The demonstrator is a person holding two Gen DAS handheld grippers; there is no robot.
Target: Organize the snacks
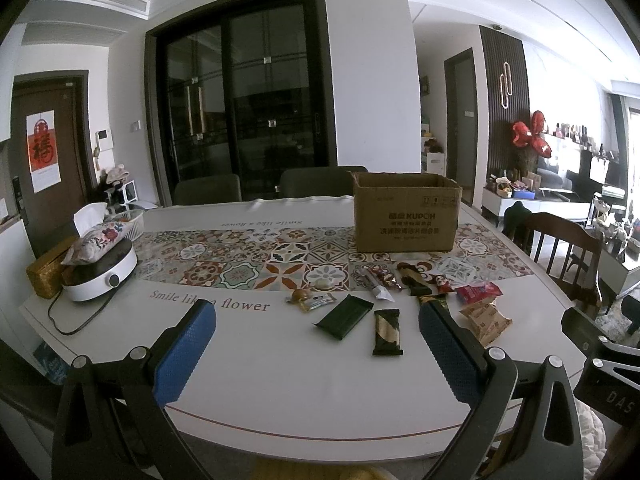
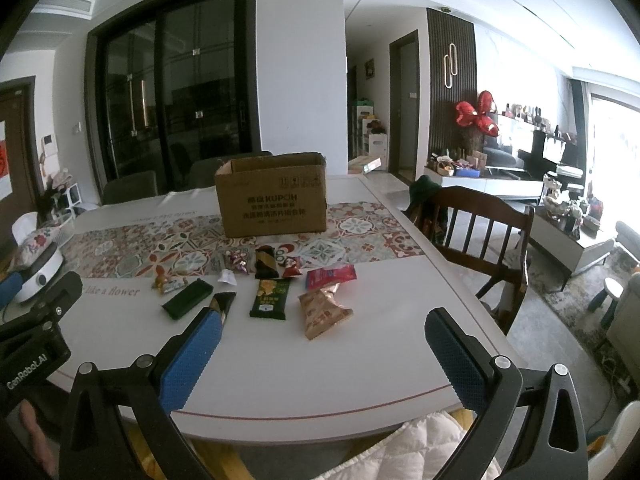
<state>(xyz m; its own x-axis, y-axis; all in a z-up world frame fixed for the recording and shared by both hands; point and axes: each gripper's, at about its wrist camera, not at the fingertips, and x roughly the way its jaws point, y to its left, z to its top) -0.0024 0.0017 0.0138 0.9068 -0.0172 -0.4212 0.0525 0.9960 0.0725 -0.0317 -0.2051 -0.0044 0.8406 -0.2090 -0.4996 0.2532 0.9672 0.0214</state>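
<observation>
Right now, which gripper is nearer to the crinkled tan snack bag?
Right. The right gripper is open just before the crinkled tan snack bag; the left gripper, also open, is farther left, the bag beyond its right finger.

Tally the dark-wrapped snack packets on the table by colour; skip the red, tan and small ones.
Plain dark green packet: 1
Green packet with yellow print: 1
Brown-and-gold bars: 2
Total: 4
</observation>
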